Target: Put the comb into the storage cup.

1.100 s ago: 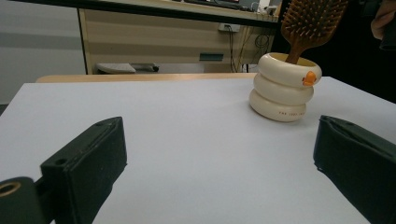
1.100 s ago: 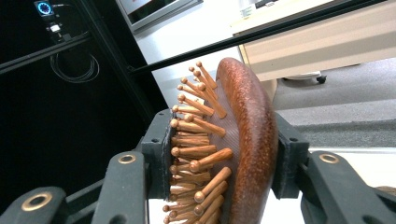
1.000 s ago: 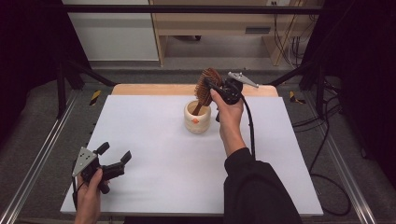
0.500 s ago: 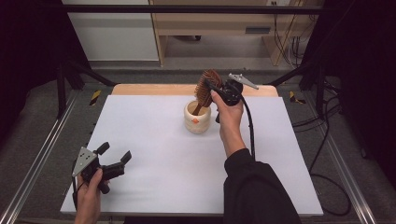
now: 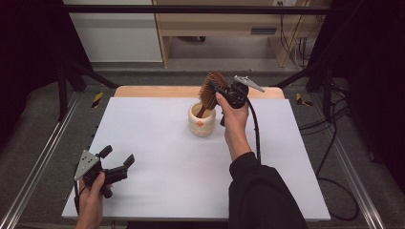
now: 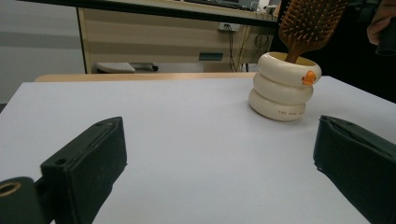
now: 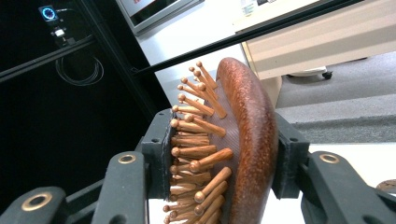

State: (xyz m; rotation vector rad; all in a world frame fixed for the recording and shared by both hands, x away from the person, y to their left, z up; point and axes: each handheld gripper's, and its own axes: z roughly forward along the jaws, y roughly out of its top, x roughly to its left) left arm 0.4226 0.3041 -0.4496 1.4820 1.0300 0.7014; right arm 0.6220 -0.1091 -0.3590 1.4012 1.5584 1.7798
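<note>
A wooden hairbrush (image 5: 210, 89) stands handle-down in a cream ringed cup (image 5: 201, 120) at the back middle of the white table. My right gripper (image 5: 216, 90) is shut on the brush head: in the right gripper view one jaw presses the bristle pins and the other the brown back of the hairbrush (image 7: 247, 140). My left gripper (image 5: 117, 158) rests at the front left of the table, jaws wide apart with nothing between them. In the left gripper view the cup (image 6: 282, 87) carries an orange duck mark, and the hairbrush (image 6: 309, 21) rises out of it.
The white table top (image 5: 157, 143) has a wooden strip (image 5: 157, 91) along its back edge. Metal rails (image 5: 43, 157) run down both sides. A wooden cabinet (image 5: 224, 28) and loose cables (image 5: 329, 119) lie beyond the table and to its right.
</note>
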